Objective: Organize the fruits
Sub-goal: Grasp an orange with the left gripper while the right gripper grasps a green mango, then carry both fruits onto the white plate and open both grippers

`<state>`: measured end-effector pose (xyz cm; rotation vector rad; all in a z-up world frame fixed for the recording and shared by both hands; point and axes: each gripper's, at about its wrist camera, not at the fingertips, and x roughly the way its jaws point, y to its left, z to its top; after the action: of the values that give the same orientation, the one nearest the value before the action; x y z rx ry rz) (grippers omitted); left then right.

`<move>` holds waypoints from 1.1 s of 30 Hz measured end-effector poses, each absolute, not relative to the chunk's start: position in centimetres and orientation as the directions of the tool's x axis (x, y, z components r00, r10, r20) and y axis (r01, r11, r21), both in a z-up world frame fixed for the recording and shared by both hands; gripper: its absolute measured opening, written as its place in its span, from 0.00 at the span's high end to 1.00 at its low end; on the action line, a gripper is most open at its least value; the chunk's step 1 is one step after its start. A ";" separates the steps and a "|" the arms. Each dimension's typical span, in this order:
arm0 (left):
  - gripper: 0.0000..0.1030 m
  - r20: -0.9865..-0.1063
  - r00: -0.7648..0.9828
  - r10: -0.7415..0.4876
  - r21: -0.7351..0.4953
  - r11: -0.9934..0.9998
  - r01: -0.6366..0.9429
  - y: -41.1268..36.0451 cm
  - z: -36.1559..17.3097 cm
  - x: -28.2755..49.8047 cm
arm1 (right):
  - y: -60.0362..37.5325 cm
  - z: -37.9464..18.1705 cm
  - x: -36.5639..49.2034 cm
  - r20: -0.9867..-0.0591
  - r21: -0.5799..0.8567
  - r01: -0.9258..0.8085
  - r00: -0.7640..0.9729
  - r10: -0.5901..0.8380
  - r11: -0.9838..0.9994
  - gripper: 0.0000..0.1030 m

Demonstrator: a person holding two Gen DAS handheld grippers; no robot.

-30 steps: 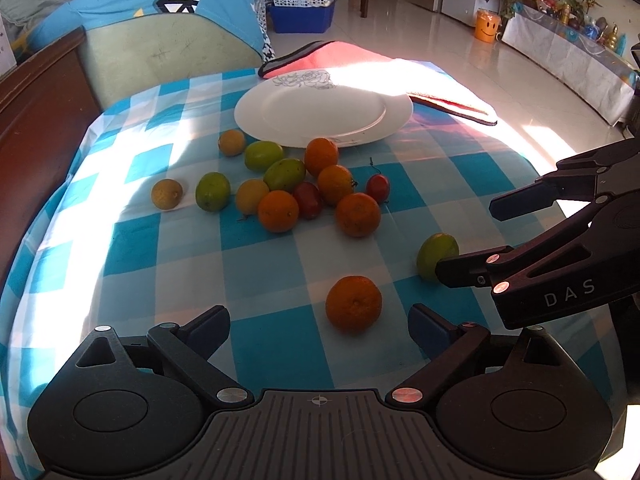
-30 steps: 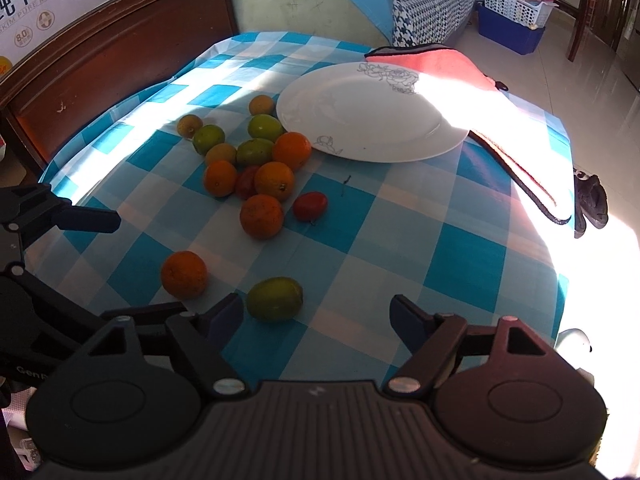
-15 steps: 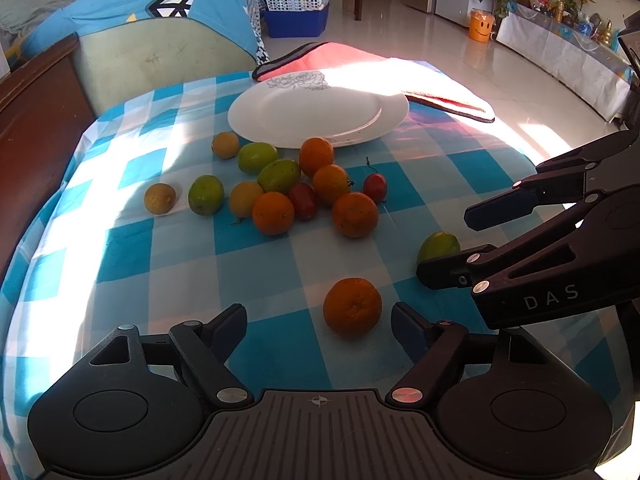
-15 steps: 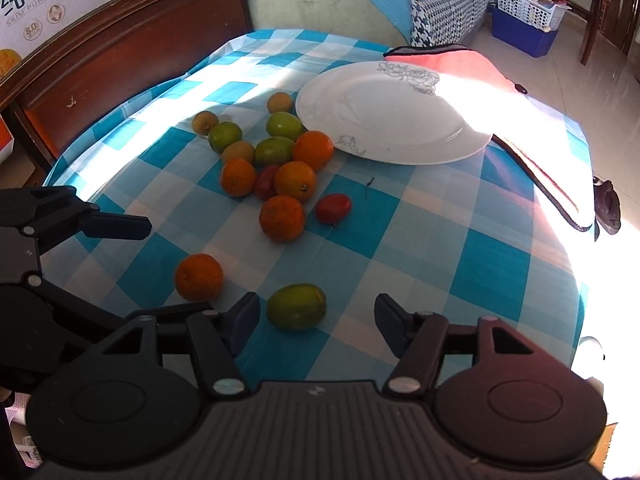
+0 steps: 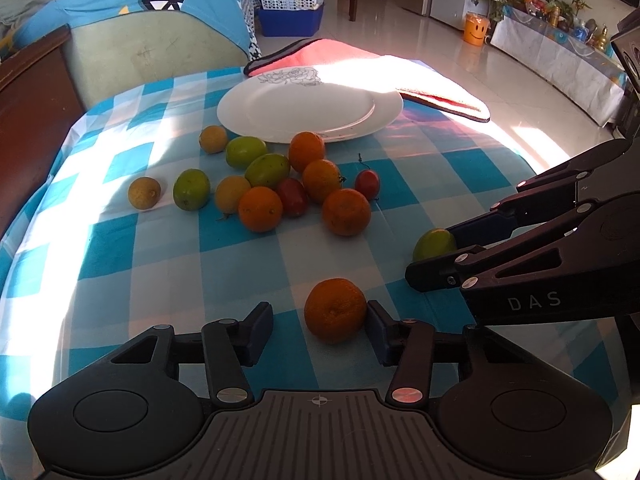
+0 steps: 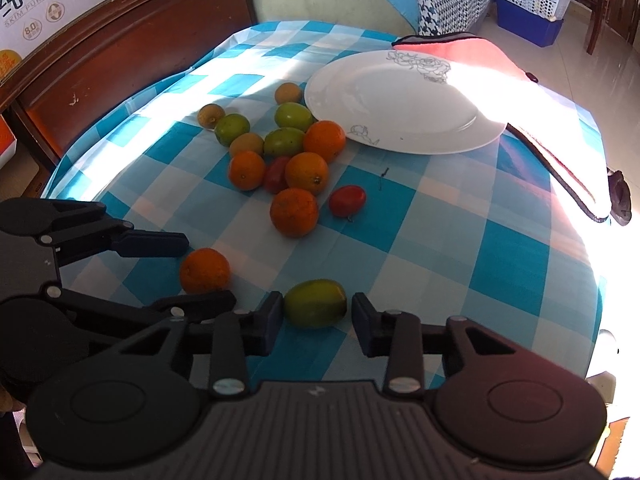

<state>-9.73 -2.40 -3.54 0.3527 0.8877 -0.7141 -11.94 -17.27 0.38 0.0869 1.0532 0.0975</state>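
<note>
A lone orange (image 5: 335, 310) lies on the blue checked tablecloth between the fingers of my left gripper (image 5: 319, 330). Its jaws are closing; the right pad touches the orange and a gap shows on the left. A green fruit (image 6: 315, 303) lies between the fingers of my right gripper (image 6: 317, 322), whose jaws are also closing, with a sliver of cloth still showing at the right pad. Each gripper appears from the side in the other's view: the right gripper (image 5: 431, 256) around the green fruit (image 5: 434, 244), the left gripper (image 6: 200, 272) around the orange (image 6: 205, 271). Behind them stands a bare white plate (image 5: 310, 108).
A cluster of several oranges, green fruits and red fruits (image 5: 280, 184) lies between the grippers and the plate. A red cloth (image 5: 360, 60) lies under the plate's far side. The table drops off to the floor on the right; a wooden bench and cushions stand behind on the left.
Both grippers' jaws have narrowed from wide open to close around their fruits. Both hands have edged slightly nearer to the fruits; the fruits have stayed in place.
</note>
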 end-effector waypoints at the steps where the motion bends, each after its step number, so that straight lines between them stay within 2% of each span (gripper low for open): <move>1: 0.61 -0.801 0.426 -0.421 -0.007 0.718 0.696 -2.4 -3.5 -9.7 | -17.3 0.4 -11.9 -0.862 0.121 -0.037 0.492 0.124 0.992 0.67; 3: 0.72 -0.797 0.421 -0.433 -0.028 0.723 0.691 -2.2 -3.4 -9.5 | -17.2 0.4 -11.9 -0.862 0.118 -0.036 0.492 0.121 0.992 0.67; 14: 0.72 -0.783 0.442 -0.438 -0.090 0.783 0.616 -1.2 -2.6 -8.1 | -17.2 0.7 -11.8 -0.852 0.113 -0.015 0.513 0.105 0.993 0.67; 28: 0.72 -0.734 0.543 -0.408 -0.054 0.832 0.552 -2.7 0.1 -4.3 | -18.6 3.0 -9.4 -0.806 0.111 0.068 0.590 0.049 0.992 0.67; 33: 0.72 -0.731 0.526 -0.435 -0.139 0.849 0.509 -3.0 0.7 -1.7 | -19.7 3.6 -8.1 -0.796 0.120 0.119 0.605 0.023 0.986 0.67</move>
<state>-1.72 -3.03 0.70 0.0957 0.8455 -0.5656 -8.11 -19.69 3.59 0.1670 0.9201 -0.0557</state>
